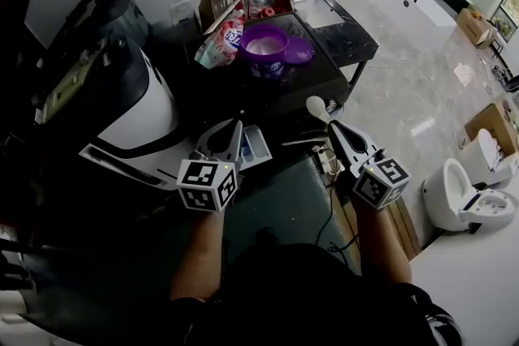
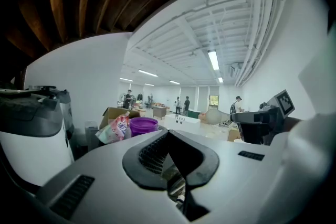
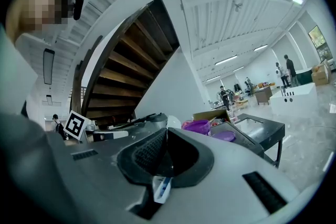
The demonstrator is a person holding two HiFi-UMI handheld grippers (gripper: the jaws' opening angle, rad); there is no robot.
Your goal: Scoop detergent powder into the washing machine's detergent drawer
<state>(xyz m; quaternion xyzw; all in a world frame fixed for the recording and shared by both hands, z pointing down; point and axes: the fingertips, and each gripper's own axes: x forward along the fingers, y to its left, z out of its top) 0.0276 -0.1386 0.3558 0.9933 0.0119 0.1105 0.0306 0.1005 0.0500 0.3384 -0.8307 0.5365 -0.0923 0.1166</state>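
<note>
**Hovering scoop, open drawer**

A white plastic scoop (image 1: 316,106) is clamped by its handle in the right gripper (image 1: 334,130) — full or empty, I can't tell. The pale pulled-out detergent drawer (image 1: 258,147) lies just beside the left gripper (image 1: 233,130), whose jaws are nearly together, seemingly on nothing. Likely next — dip into the open purple tub (image 1: 264,46) beyond.

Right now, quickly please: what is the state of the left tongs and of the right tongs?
Left tongs: closed, nothing between them.
Right tongs: closed on the scoop.
</note>
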